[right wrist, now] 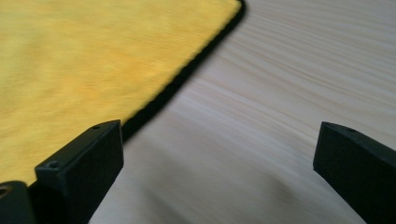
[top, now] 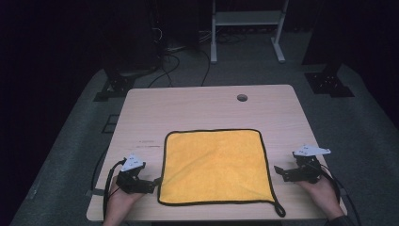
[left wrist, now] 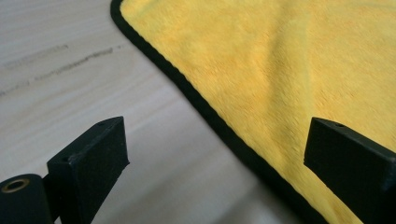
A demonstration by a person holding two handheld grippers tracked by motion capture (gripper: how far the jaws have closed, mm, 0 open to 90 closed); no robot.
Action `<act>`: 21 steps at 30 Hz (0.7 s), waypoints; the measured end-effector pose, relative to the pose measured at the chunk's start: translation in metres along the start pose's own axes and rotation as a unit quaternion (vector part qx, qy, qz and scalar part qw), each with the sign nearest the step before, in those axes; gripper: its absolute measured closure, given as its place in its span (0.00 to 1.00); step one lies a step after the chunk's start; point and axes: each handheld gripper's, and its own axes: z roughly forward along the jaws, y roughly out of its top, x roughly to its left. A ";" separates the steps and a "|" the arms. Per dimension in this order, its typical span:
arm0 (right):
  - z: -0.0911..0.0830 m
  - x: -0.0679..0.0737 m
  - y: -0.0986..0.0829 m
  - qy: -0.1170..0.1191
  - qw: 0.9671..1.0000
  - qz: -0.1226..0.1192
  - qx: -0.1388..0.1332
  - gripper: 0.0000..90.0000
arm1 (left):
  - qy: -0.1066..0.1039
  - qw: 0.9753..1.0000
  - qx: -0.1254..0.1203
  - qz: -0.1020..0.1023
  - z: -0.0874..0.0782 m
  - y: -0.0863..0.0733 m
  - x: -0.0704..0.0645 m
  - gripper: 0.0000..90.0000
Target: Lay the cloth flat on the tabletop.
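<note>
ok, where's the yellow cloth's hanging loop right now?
High view: the loop trails off the yellow cloth at its near right corner, by the table's front edge, just inboard of the right gripper.

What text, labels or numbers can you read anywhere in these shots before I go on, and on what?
None can be read.
Faint dark marks on the table just left of the yellow cloth: too small and smeared to read, possibly only scuffs.
The cloth, its black edging and both open hand-held grippers, left and right: no lettering that I can make out.
</note>
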 end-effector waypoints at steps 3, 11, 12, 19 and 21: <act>0.007 -0.010 -0.003 -0.033 0.999 0.025 0.023 0.01 | 0.006 1.000 -0.004 0.002 0.005 0.005 0.004 0.03; 0.010 -0.021 -0.006 -0.050 0.997 0.044 0.030 0.01 | 0.017 1.000 0.014 0.002 0.024 0.013 0.013 0.02; 0.009 -0.021 -0.006 -0.050 0.997 0.044 0.030 0.01 | 0.020 1.000 0.016 0.002 0.027 0.014 0.013 0.02; 0.009 -0.020 -0.007 -0.045 0.998 0.038 0.030 0.01 | 0.027 0.999 0.035 0.005 0.040 0.015 0.014 0.03; 0.009 -0.020 -0.007 -0.045 0.998 0.038 0.030 0.01 | 0.033 0.999 0.038 0.006 0.042 0.016 0.014 0.03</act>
